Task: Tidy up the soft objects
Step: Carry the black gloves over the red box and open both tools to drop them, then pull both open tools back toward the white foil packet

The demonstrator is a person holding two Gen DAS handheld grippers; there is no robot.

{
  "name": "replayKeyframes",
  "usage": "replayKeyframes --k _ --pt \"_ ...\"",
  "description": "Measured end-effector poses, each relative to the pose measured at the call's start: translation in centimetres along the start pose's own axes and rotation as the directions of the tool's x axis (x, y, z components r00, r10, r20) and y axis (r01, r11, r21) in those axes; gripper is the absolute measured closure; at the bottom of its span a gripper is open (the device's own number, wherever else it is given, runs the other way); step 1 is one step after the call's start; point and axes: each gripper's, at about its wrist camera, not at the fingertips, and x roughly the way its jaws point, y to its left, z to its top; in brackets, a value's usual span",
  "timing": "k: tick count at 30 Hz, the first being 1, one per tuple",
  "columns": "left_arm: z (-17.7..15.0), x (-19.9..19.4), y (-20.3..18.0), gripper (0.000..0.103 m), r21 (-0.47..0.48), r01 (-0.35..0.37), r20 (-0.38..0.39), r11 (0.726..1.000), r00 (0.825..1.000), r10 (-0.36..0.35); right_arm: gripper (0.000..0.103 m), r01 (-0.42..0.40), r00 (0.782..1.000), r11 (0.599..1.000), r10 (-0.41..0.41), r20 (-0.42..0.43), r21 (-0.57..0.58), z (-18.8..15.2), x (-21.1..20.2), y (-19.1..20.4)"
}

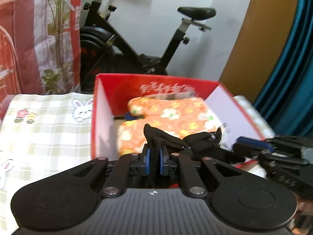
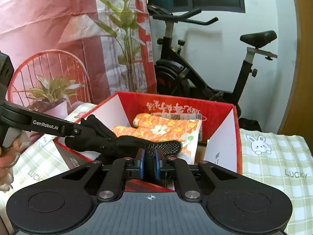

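Over the near rim of the red box (image 2: 176, 105), both grippers pinch one black knit glove (image 2: 125, 143) stretched between them. Left gripper (image 1: 154, 162) is clamped on the cuff end; right gripper (image 2: 149, 164) is clamped on the other end, the dotted grip side showing. The glove hangs above the box opening, not yet inside.

Judgement: step in hand is carrying the glove in to drop on the orange floral cloth (image 1: 168, 117) already lying in the box. To do it well, keep both ends level, clear the near rim, lower until the glove rests on the cloth, then release both sides together so nothing drapes over the wall.

Beyond the box: checked bunny tablecloth (image 2: 273, 156), exercise bike (image 2: 195, 74) against the wall.

View differences: left wrist view shows the right gripper coming in from the right, plus a teal curtain (image 1: 293, 58). Right wrist view shows the left gripper's branded finger, a fingertip of the holding hand at the left edge, a red wire chair (image 2: 49, 62) and a potted plant (image 2: 54, 90), none visible in the other.
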Motion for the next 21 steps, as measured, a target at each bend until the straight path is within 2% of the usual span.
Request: replayKeyframes --k 3,4,6,7,8,15,21 --pt "0.0 0.3 0.5 0.09 0.023 -0.02 -0.012 1.0 1.0 0.02 0.089 0.006 1.0 1.0 -0.006 -0.01 0.008 -0.3 0.1 -0.1" --pt "0.0 0.2 0.5 0.086 0.027 -0.024 -0.01 0.999 1.0 0.024 0.088 0.012 1.0 1.0 -0.012 -0.011 0.011 -0.4 0.1 -0.2" --pt "0.1 0.2 0.5 0.067 0.036 -0.038 -0.004 0.999 0.999 0.038 0.085 0.023 1.0 1.0 -0.023 -0.013 0.014 -0.5 0.0 -0.4" --pt "0.0 0.0 0.4 0.054 0.041 -0.043 0.008 0.998 0.999 0.043 0.084 0.028 1.0 1.0 -0.028 -0.012 0.014 -0.6 -0.1 -0.4" --pt "0.0 -0.3 0.3 0.05 0.047 -0.044 0.023 0.998 0.999 0.043 0.083 0.036 0.999 0.999 -0.035 -0.011 0.012 -0.7 -0.2 -0.4" --pt "0.1 -2.3 -0.3 0.049 0.074 -0.049 0.085 0.996 0.995 0.043 0.082 0.032 0.999 0.999 -0.032 0.022 0.001 -0.8 -1.7 0.3" --pt "-1.7 -5.0 -1.2 0.049 0.075 -0.038 0.122 0.996 0.992 0.028 0.081 -0.006 0.999 1.0 0.007 0.045 -0.02 -1.6 -3.7 2.1"
